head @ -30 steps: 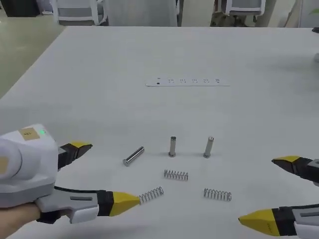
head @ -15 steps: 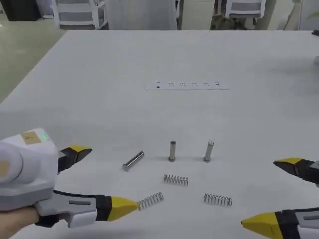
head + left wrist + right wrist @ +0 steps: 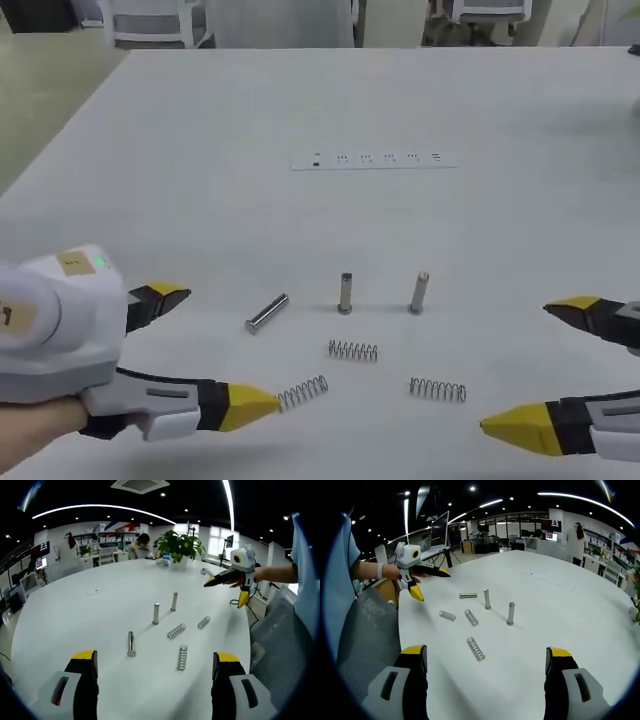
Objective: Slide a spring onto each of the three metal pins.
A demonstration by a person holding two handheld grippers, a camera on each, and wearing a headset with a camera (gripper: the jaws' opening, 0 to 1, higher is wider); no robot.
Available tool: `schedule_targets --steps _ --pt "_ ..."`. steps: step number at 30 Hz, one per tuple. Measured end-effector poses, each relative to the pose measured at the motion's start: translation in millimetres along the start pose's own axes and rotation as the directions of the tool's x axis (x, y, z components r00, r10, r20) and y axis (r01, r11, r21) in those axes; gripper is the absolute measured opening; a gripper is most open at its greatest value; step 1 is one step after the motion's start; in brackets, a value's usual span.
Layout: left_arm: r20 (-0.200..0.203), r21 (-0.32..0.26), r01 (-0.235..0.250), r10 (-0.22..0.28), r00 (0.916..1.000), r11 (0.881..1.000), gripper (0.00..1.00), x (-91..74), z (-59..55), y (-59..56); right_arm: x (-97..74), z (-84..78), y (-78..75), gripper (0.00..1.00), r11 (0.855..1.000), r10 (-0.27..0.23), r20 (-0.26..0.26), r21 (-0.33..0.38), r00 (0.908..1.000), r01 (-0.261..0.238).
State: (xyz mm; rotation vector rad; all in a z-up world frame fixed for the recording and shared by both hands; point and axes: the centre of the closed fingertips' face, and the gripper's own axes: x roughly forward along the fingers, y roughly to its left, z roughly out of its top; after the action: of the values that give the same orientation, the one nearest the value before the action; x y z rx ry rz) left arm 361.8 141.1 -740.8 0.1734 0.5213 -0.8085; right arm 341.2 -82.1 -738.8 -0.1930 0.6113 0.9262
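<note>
Three metal pins are on the white table: one lies flat (image 3: 267,312), two stand upright (image 3: 346,293) (image 3: 420,292). Three loose springs lie in front of them, at the left (image 3: 302,391), middle (image 3: 353,350) and right (image 3: 437,389). My left gripper (image 3: 210,350) is open, its near tip just left of the left spring. My right gripper (image 3: 528,367) is open, to the right of the right spring. In the left gripper view the lying pin (image 3: 131,643) and nearest spring (image 3: 182,657) sit ahead of the open jaws. In the right gripper view a spring (image 3: 475,648) lies between the jaws' line.
A white power strip (image 3: 375,161) lies farther back on the table (image 3: 200,180). Office chairs (image 3: 150,20) stand beyond the far edge. A potted plant (image 3: 177,547) sits at the table's far end, with people in the background.
The head camera has shifted a little. Pins, springs and both open grippers hold about the same places.
</note>
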Motion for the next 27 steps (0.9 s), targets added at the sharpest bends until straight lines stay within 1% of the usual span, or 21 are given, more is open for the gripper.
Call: schedule_targets --steps 6,8,13,16,19,23,27 --pt "-0.014 -0.006 0.014 -0.014 0.9998 1.000 0.93 2.7 -0.7 1.0 2.3 0.5 -1.8 0.97 1.000 0.004 -0.001 -0.005 1.0000 -0.004" --pt "-0.025 -0.001 0.018 -0.018 0.9995 1.000 0.93 3.6 -1.8 1.1 3.3 0.0 -2.7 0.97 1.000 0.004 -0.002 -0.006 1.0000 -0.004" --pt "-0.032 -0.005 0.022 -0.022 0.9992 1.000 0.92 6.3 0.1 3.0 4.8 -1.3 -3.0 0.97 1.000 0.008 -0.003 -0.006 1.0000 -0.008" --pt "-0.045 -0.003 0.028 -0.028 0.9986 1.000 0.92 9.5 1.6 4.5 5.1 -1.7 -3.4 0.97 1.000 0.010 -0.004 -0.006 0.9999 -0.010" --pt "-0.071 0.010 0.036 -0.035 0.9968 0.999 0.91 12.9 1.2 5.5 5.0 -2.1 -4.4 0.97 1.000 0.010 -0.004 -0.005 0.9999 -0.010" --pt "-0.088 0.021 0.046 -0.044 0.9951 0.999 0.90 17.0 2.9 6.5 5.1 -2.5 -5.5 0.97 1.000 0.010 -0.003 -0.005 0.9999 -0.010" --pt "-0.100 0.023 0.045 -0.042 0.9941 0.999 0.88 20.8 4.2 9.3 5.4 -2.6 -6.4 0.97 1.000 0.011 0.000 0.000 0.9999 -0.011"
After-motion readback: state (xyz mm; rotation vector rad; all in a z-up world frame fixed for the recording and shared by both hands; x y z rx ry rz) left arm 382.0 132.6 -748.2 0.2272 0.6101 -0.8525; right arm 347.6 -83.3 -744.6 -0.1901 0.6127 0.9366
